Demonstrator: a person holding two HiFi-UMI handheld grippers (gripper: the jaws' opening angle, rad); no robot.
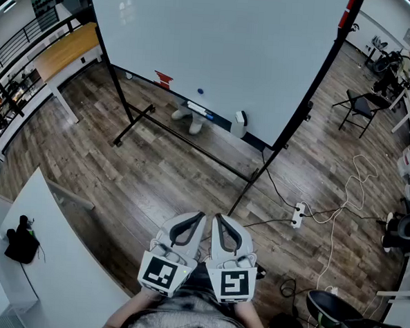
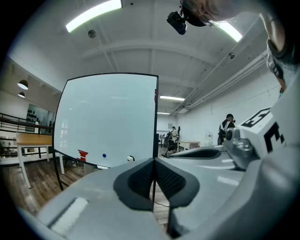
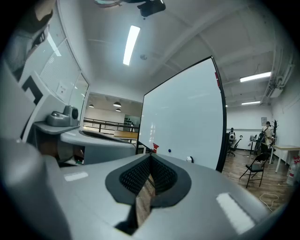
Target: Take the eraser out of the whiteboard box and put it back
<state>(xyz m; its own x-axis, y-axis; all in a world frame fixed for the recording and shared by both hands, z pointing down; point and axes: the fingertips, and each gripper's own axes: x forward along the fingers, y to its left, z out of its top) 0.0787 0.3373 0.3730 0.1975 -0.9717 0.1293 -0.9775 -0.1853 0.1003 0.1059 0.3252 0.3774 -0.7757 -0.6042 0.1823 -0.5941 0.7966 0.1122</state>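
Observation:
A large whiteboard [image 1: 219,43] on a black wheeled stand rises a few steps ahead of me. Along its lower edge I see a red item [image 1: 163,79], a blue magnet [image 1: 200,91], a white and blue piece [image 1: 196,109] and a small white box-like holder [image 1: 241,122]; which of them is the eraser I cannot tell. Both grippers are held side by side close to my body, far from the board. My left gripper [image 1: 200,216] is shut with nothing in it, and so is my right gripper [image 1: 219,218]. The left gripper view shows the board [image 2: 108,117] beyond touching pads [image 2: 143,178].
A white desk [image 1: 54,254] with a black object [image 1: 21,242] is at my left. A power strip [image 1: 298,215] and white cable [image 1: 341,203] lie on the wood floor at right, near a folding chair [image 1: 361,107]. A wooden-topped table [image 1: 66,47] stands far left.

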